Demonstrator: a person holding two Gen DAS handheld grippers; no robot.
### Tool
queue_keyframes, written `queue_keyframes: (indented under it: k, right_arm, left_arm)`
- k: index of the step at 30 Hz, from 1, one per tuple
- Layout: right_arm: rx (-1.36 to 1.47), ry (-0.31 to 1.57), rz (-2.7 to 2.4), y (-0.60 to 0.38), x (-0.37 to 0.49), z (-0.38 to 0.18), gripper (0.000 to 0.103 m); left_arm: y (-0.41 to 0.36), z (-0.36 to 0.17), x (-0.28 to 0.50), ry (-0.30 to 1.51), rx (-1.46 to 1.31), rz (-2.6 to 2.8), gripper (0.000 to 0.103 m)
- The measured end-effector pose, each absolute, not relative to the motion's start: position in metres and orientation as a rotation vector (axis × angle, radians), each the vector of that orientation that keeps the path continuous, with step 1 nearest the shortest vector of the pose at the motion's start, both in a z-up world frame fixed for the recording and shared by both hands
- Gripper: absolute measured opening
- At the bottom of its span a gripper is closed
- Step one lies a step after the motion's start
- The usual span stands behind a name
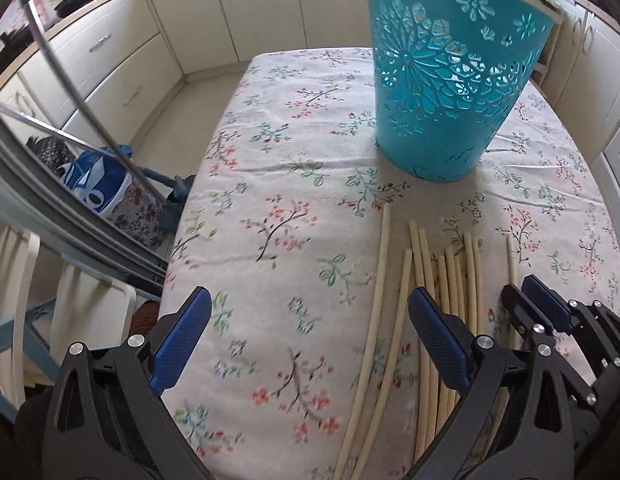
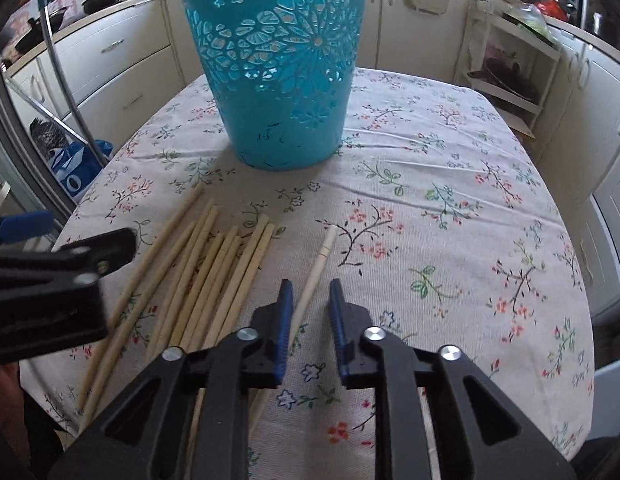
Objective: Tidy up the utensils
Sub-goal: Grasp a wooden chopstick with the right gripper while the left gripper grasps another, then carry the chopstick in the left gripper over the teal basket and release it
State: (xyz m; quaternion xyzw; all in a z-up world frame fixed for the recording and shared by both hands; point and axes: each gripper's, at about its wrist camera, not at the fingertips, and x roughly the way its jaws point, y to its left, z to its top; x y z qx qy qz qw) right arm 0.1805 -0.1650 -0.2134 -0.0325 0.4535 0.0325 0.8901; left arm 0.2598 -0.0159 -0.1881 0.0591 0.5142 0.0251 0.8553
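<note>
Two grippers low over floral tablecloth point(image 2: 450, 168). Left gripper point(image 1: 310, 320) jaws wide apart, nothing between. Right gripper point(image 2: 308, 300) nearly closed around lone chopstick point(image 2: 320, 256); contact unclear. Chopstick pile point(image 2: 205, 264) lies before teal basket point(image 2: 277, 64).

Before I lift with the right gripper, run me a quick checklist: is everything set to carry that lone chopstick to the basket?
1. Basket upright on the table: ok.
2. Lone chopstick apart from the pile: ok.
3. Right gripper straddling the lone chopstick: ok.
4. Both pads pressing on it: not ok, a gap shows on one side.
5. Left gripper open, holding nothing: ok.
6. Room inside the basket: cannot tell, its opening is out of view.
</note>
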Motion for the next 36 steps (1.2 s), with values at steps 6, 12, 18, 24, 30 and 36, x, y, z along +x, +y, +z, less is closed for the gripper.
queue_keyframes:
  k: [6,12,18,24,30,36]
  right_arm:
    - [-0.082,0.978,0.182,-0.172,0.192,-0.215,0.011]
    - [-0.095,0.993,0.216,-0.173,0.197,-0.215,0.011]
    - [-0.068,0.988,0.238,-0.173,0.19,-0.217,0.008]
    - [0.001,0.991,0.249,-0.184,0.191,-0.216,0.006]
    - [0.069,0.995,0.256,-0.192,0.193,-0.215,0.006]
    - [0.096,0.991,0.257,-0.196,0.196,-0.214,0.006]
  left_arm:
    - [-0.02,-0.205,0.282,1.116,0.127,0.033,0.078]
    - [-0.025,-0.212,0.289,1.098,0.133,-0.03,0.058]
    - [-0.035,-0.209,0.285,1.105,0.135,-0.139,0.005]
    - [-0.023,-0.191,0.277,1.099,0.067,-0.173,0.005]
    - [0.008,-0.109,0.264,0.944,-0.145,-0.266,0.005]
    - [-0.007,-0.019,0.281,0.712,-0.237,-0.365,0.005]
